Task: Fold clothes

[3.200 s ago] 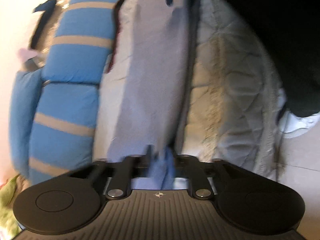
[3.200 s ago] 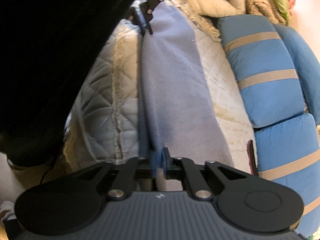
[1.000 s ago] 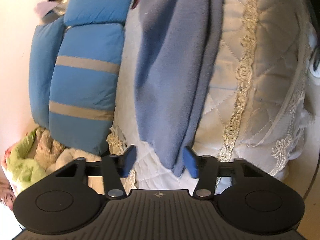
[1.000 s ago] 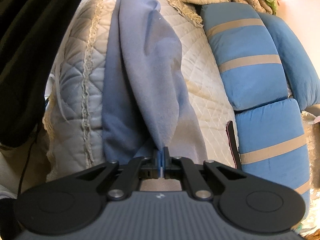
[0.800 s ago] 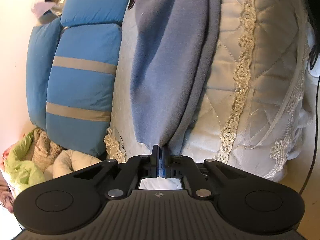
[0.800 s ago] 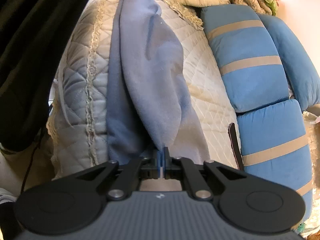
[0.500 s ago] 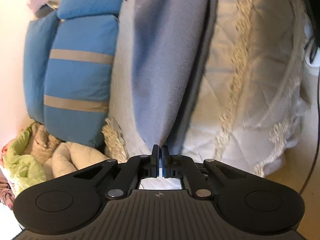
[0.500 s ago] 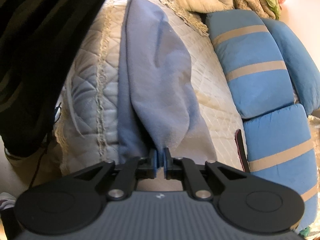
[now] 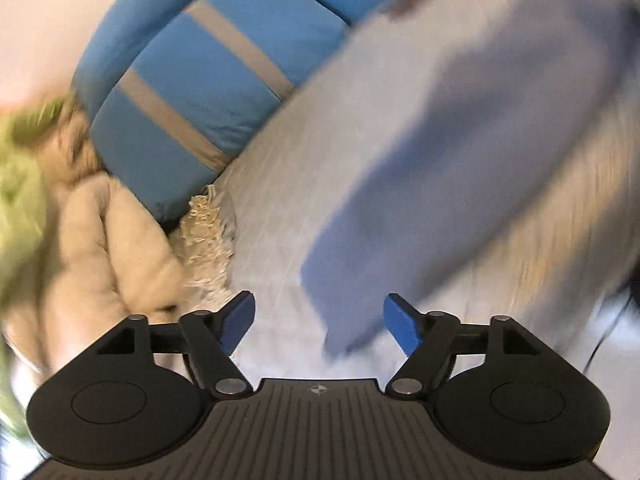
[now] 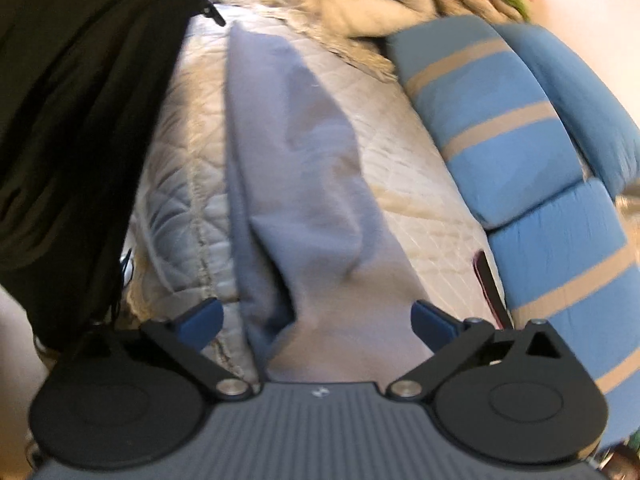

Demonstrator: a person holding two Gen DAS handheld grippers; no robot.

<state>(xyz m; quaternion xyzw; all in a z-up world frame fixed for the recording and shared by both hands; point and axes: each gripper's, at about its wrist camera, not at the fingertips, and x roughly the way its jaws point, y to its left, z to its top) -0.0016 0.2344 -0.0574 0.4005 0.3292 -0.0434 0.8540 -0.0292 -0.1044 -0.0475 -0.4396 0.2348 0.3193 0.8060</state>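
Note:
A long grey-blue fleece garment (image 9: 448,152) lies folded lengthwise on the quilted white bedspread (image 9: 272,216). In the left wrist view, blurred by motion, its near end reaches between the fingers of my left gripper (image 9: 319,322), which is open and holds nothing. The right wrist view shows the same garment (image 10: 304,184) stretching away along the bed, its near end lying between the spread blue pads of my open right gripper (image 10: 316,316).
Blue cushions with tan stripes (image 10: 520,152) run along the wall side of the bed. A heap of cream and green bedding (image 9: 80,240) is piled at one end. A person in dark clothing (image 10: 80,100) stands at the bed's edge, and a dark flat object (image 10: 486,280) lies by the cushions.
Both grippers were shut on the garment's ends half a second ago and have opened, dropping it onto the bedspread. The left gripper has swung sharply, blurring its view.

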